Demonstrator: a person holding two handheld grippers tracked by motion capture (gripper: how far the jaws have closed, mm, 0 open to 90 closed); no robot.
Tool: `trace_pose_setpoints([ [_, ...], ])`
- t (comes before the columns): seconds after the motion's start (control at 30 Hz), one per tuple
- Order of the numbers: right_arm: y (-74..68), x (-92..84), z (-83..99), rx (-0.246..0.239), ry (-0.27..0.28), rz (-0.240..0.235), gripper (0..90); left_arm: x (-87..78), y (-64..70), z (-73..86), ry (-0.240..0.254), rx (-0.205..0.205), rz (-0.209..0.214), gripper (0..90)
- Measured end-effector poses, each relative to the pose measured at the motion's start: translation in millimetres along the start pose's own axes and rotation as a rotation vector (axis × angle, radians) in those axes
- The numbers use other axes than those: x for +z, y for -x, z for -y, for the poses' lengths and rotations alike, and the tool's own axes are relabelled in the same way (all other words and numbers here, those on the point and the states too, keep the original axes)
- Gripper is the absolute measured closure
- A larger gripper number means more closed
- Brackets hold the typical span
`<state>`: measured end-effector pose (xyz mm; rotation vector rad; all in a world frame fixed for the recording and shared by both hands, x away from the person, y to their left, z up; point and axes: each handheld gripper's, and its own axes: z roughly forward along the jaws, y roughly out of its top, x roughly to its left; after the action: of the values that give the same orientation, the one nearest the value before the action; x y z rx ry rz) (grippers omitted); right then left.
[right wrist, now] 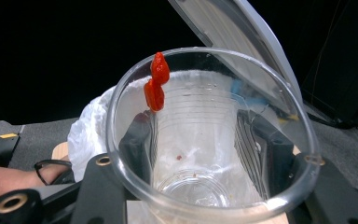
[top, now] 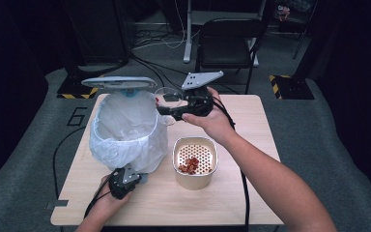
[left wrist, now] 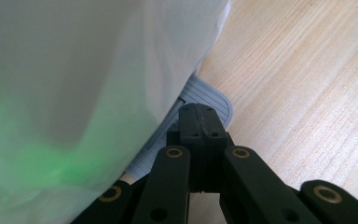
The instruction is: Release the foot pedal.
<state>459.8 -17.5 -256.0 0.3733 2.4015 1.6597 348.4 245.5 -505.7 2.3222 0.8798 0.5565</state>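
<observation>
I've got the clear plastic cup [right wrist: 209,140] clamped in my right tool [top: 170,107], the jaws squeezing its walls from both sides. It lies tipped over, its long axis close to level, mouth turned toward the white-lined bin [top: 125,128] and just beside the bin's rim, base back toward my hand. In the right gripper view I look straight down the cup: two red pieces [right wrist: 156,84] cling to the inner wall near the lip, and only a few specks sit further in.

The bin's lid [top: 119,82] stands open above the liner. My left tool [left wrist: 200,126] is down at the foot of the bin, jaws pinched fully together with nothing between them, pressing on the grey ribbed pedal [left wrist: 209,95]. Near the bin on the desk [top: 251,193] stands the beige tub with the perforated insert [top: 195,162], a small heap of red bits in it.

What worries me: those two stuck pieces may refuse to drop, or fall short of the liner onto the desk if I tilt before the mouth is over it. Squeeze harder and the thin cup could buckle or pop out. Ease off the pedal and the lid likely comes down on the cup.
</observation>
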Motion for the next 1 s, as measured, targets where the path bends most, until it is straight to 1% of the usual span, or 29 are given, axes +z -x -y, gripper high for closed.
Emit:
trace_pose_setpoints([
  [0.07,-1.6,4.2,-3.1,0.003,0.002,-0.007,48.9,0.2,-0.1,0.1,0.003,0.002,-0.002,90.0],
  [0.1,-1.9,6.7,-4.5,-0.003,0.002,-0.011,48.9,-1.7,-1.3,-0.8,-0.02,0.01,0.018,90.0],
  [0.23,-4.3,17.2,-10.2,-0.017,0.003,-0.027,48.9,-1.7,-1.4,-0.8,-0.02,0.011,0.018,90.0],
  [0.3,-5.0,23.0,-12.0,-0.014,-0.003,-0.034,48.9,-1.7,-1.2,-0.8,-0.02,0.008,0.019,90.0],
  [0.33,-5.3,26.2,-12.4,-0.011,-0.007,-0.039,48.9,-1.6,-1.2,-0.8,-0.02,0.008,0.019,90.0],
  [0.4,-6.4,32.8,-12.6,-0.02,-0.021,-0.043,48.9,-1.7,-1.5,-0.9,-0.021,0.014,0.019,90.0],
  [0.43,-6.4,32.8,-12.6,-0.02,-0.021,-0.043,48.9,-1.7,-1.5,-0.9,-0.021,0.014,0.019,90.0],
  [0.47,-8.3,39.2,-12.2,-0.015,-0.026,-0.049,48.9,-1.7,-1.4,-0.9,-0.02,0.012,0.019,90.0],
  [0.57,-10.3,46.7,-12.0,-0.01,-0.026,-0.061,48.9,-1.6,-1.3,-0.8,-0.02,0.014,0.017,90.0],
  [0.67,-13.0,57.9,-12.2,-0.012,-0.035,-0.072,48.9,-1.6,-1.2,-0.8,-0.019,0.015,0.016,90.0],
  [0.83,-14.7,69.6,-13.6,0.0,-0.035,-0.083,48.8,-1.6,-1.1,-0.7,-0.019,0.014,0.016,90.0],
  [0.9,-16.1,72.8,-14.3,-0.001,-0.038,-0.085,48.7,-1.1,-0.7,-0.4,-0.011,0.013,0.011,90.0],
  [1.0,-18.3,77.6,-15.1,-0.004,-0.04,-0.087,48.6,-1.6,-1.0,-0.6,-0.018,0.015,0.015,90.0],
])
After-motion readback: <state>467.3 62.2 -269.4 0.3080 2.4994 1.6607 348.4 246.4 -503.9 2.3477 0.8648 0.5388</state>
